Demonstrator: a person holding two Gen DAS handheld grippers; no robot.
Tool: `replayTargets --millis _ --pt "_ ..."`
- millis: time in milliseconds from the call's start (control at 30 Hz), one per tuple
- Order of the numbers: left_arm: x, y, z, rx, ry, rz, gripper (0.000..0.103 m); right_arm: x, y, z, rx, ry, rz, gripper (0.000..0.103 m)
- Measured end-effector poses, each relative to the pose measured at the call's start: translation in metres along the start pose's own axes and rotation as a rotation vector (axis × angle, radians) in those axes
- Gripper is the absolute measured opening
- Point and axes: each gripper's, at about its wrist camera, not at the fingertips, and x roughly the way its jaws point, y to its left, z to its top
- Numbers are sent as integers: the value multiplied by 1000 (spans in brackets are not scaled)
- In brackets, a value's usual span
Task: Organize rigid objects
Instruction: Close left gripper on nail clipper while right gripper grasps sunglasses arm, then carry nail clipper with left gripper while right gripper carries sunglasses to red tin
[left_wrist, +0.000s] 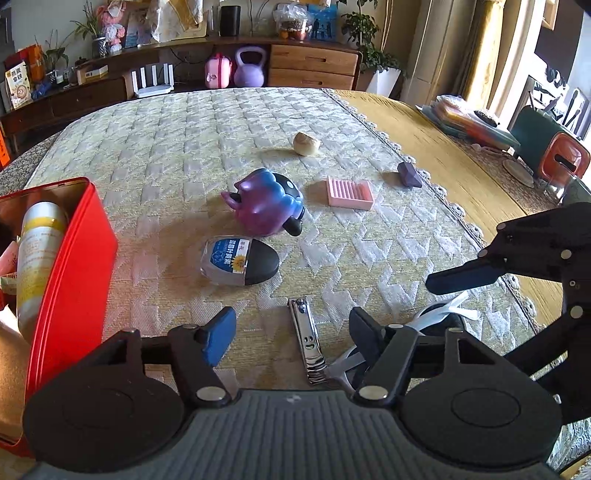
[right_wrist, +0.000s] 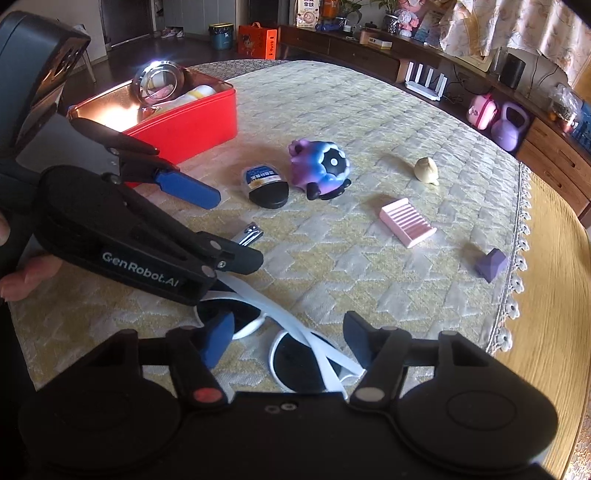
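Note:
A steel nail clipper (left_wrist: 306, 339) lies on the quilted cloth between the spread fingers of my left gripper (left_wrist: 291, 336), and neither pad touches it. White-framed sunglasses (right_wrist: 295, 365) lie folded under my right gripper (right_wrist: 288, 339); its jaws straddle one dark lens without clearly pressing. In the right wrist view the left gripper (right_wrist: 221, 225) reaches in from the left over the clipper (right_wrist: 251, 234). Farther out lie a clear bottle with a black cap (left_wrist: 240, 262), a purple-blue toy (left_wrist: 266, 203), a pink ridged tray (left_wrist: 349, 192), a small purple block (left_wrist: 409, 174) and a cream lump (left_wrist: 306, 143).
An open red tin (left_wrist: 74, 258) stands at the left, holding a silver spray can (left_wrist: 40, 243) and other items. The cloth's lace edge (right_wrist: 517, 258) meets bare wooden table on the right. A sideboard with clutter runs along the far wall. A person's fingers (right_wrist: 22, 277) hold the left gripper.

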Motion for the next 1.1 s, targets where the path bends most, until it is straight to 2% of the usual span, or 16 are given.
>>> replayTargets --millis 33,67,100,167,200,400,467,533,733,933,1100 --pt "1 0 0 3 0 0 64 2 -2 0 2 3 8 50" --pt "1 -1 0 6 -4 -1 64 3 -2 0 2 5 14 49" --pt "1 -1 -1 9 -5 -3 62 4 -3 0 5 1 26 49" --pt "1 -1 0 17 -9 -1 58 2 -2 -1 2 -1 54 37" --pt "2 -1 0 21 -11 1 54 2 0 -2 -3 -2 56 36" --pt "3 -2 0 39 -25 7 34 -5 13 -9 -15 -10 40 23" --pt "3 -3 0 50 -28 6 31 -8 16 -11 -2 -17 23 16" --pt "3 -5 -1 63 -30 5 23 -10 20 -15 10 -25 1 15" --pt "2 -10 -3 92 -29 -12 13 -15 24 -24 104 -53 -90 12" --pt "-1 -7 -4 83 -22 -19 11 -21 18 -30 272 -88 -160 6" --pt "-8 -3 -9 69 -15 -24 11 -24 15 -36 382 -109 -183 6"
